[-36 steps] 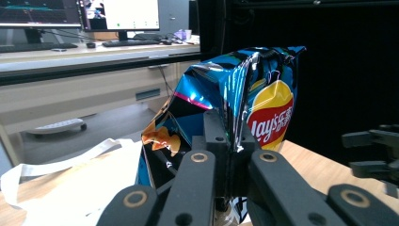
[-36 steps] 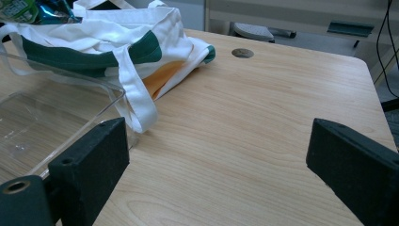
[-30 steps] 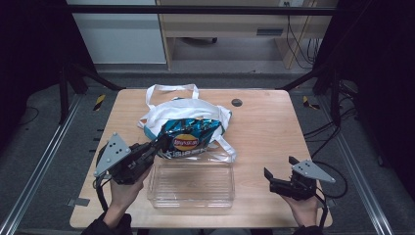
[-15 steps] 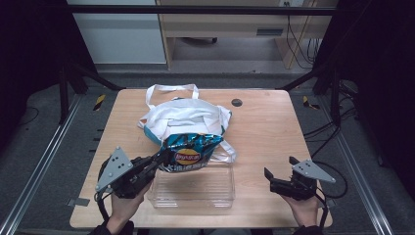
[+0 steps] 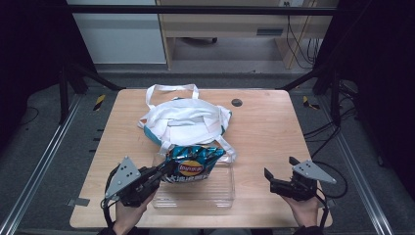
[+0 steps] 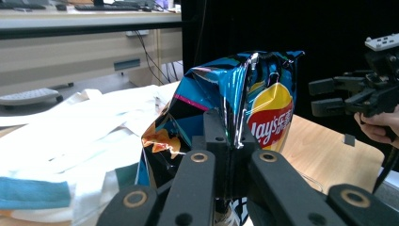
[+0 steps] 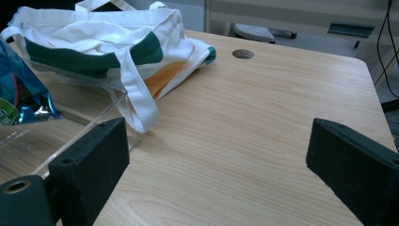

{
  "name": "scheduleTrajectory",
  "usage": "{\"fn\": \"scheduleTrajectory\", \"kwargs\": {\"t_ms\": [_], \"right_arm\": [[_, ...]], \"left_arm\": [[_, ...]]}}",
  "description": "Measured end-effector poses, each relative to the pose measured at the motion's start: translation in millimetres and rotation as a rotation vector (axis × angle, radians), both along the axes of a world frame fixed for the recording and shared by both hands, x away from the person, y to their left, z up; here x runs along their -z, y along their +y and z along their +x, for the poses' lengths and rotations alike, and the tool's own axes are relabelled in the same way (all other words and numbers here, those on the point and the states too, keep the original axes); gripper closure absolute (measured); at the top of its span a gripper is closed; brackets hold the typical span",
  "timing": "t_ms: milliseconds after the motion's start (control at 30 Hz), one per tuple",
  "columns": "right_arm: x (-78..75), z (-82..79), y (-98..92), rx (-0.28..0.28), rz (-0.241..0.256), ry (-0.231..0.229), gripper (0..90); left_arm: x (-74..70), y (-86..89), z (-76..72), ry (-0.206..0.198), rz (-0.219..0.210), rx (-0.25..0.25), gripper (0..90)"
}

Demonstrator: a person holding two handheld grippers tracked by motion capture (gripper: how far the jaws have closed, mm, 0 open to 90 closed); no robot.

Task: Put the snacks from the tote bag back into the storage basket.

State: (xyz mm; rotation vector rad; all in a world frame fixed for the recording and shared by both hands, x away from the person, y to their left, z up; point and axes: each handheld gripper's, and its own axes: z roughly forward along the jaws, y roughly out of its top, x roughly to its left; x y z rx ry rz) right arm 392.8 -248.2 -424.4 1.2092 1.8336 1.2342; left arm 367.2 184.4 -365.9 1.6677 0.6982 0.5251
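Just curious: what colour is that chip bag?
The chip bag is blue, with a yellow-and-red logo; left gripper view.

Bare desk is lying open right of the tote bag; the clear tray is blocking the front middle.

A light wooden table stood on grey carpet; behind it sat a pale wooden desk beside a white cabinet, cables hanging there.

Each black claw carries a grey three-cornered plate and trailing black cable.
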Motion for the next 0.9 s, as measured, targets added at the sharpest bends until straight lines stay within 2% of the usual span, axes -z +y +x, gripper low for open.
{"fn": "scheduleTrajectory", "kwargs": {"t_ms": [367,667,900], "right_arm": [[-0.4,-0.5,0.1,-0.001,0.0,-0.003,6.7],[-0.6,-0.9,0.6,-0.004,-0.001,-0.004,6.7],[-0.4,-0.6,0.6,-0.005,-0.004,-0.003,6.7]], "left_arm": [[13.1,-2.1,-0.7,0.043,-0.001,0.005,89.7],[25.0,-4.4,5.2,0.088,-0.007,0.023,89.6],[29.0,-1.2,10.2,0.101,-0.01,0.005,89.0]]}}
